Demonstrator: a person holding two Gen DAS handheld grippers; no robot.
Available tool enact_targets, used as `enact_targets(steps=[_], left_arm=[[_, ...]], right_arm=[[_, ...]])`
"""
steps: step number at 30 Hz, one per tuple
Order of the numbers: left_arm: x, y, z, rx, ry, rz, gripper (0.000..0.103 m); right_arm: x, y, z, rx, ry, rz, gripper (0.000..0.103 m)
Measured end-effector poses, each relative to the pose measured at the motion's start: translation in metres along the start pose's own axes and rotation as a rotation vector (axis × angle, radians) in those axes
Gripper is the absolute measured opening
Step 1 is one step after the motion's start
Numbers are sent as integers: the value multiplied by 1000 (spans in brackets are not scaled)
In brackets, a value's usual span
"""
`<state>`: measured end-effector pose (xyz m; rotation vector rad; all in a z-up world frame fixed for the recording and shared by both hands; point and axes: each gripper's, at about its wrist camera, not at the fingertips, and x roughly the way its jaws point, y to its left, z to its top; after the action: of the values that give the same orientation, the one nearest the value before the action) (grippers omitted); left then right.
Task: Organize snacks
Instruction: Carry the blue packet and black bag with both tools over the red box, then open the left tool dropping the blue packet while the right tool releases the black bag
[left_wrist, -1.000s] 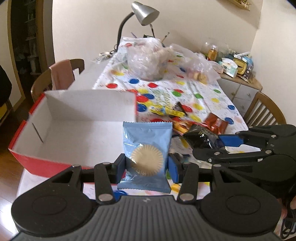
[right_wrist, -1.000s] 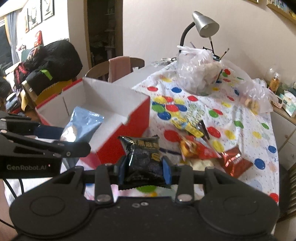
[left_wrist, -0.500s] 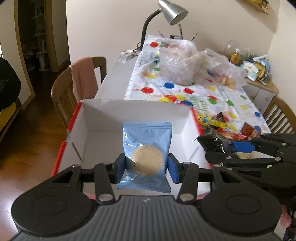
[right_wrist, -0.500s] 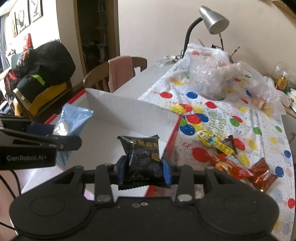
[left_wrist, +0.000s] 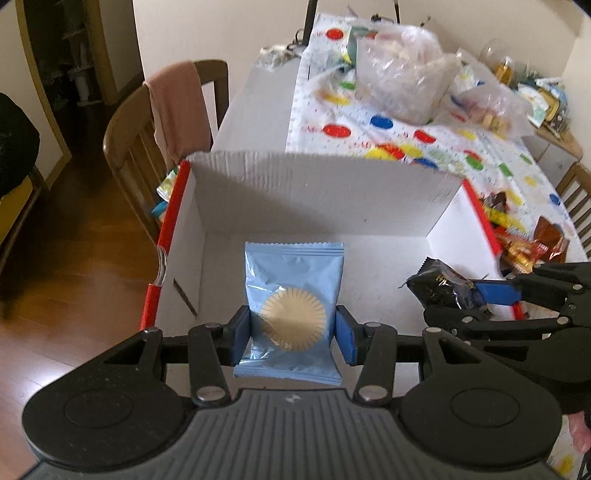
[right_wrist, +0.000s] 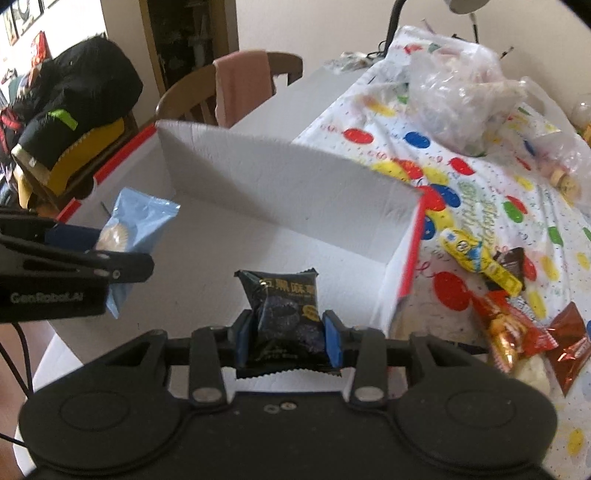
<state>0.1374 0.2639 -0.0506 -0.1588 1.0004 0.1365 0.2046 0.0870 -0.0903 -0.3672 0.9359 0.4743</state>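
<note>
My left gripper (left_wrist: 293, 334) is shut on a light blue snack packet (left_wrist: 291, 288) with a tan sunburst disc, held upright over the inside of a white cardboard box (left_wrist: 317, 192) with red outer sides. My right gripper (right_wrist: 288, 336) is shut on a black snack packet (right_wrist: 284, 314) with pale lettering, also above the box floor (right_wrist: 221, 266), near its right wall. In the left wrist view the black packet (left_wrist: 443, 288) hangs at the right; in the right wrist view the blue packet (right_wrist: 136, 225) hangs at the left. Nothing else lies in the box.
Several loose snacks (right_wrist: 513, 325) lie on the dotted tablecloth (right_wrist: 480, 184) right of the box. Clear plastic bags (left_wrist: 399, 85) sit further back on the table. A wooden chair with a pink cloth (left_wrist: 173, 110) stands left of the table, above wooden floor (left_wrist: 74, 266).
Both grippers have carried their packets leftwards and down, from beside and over the box's near edge to above its inside. The box now fills both views. Both grips are unchanged.
</note>
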Motion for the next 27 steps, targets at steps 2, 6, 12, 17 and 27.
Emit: enact_targets(steps=[2, 6, 12, 17, 27], left_arm=[[8, 2, -2, 6, 20, 1, 47], [20, 1, -7, 22, 55, 11, 47], [30, 2, -13, 38, 88, 4, 47], [28, 3, -15, 43, 75, -7, 51], [2, 7, -20, 25, -8, -44, 66]], right_arm=[[6, 4, 0, -6, 15, -3, 38], [12, 11, -1, -23, 33, -11, 39], [12, 14, -2, -30, 37, -28, 38], [8, 12, -2, -15, 23, -31, 43], [-20, 9, -8, 7, -38, -32, 61]])
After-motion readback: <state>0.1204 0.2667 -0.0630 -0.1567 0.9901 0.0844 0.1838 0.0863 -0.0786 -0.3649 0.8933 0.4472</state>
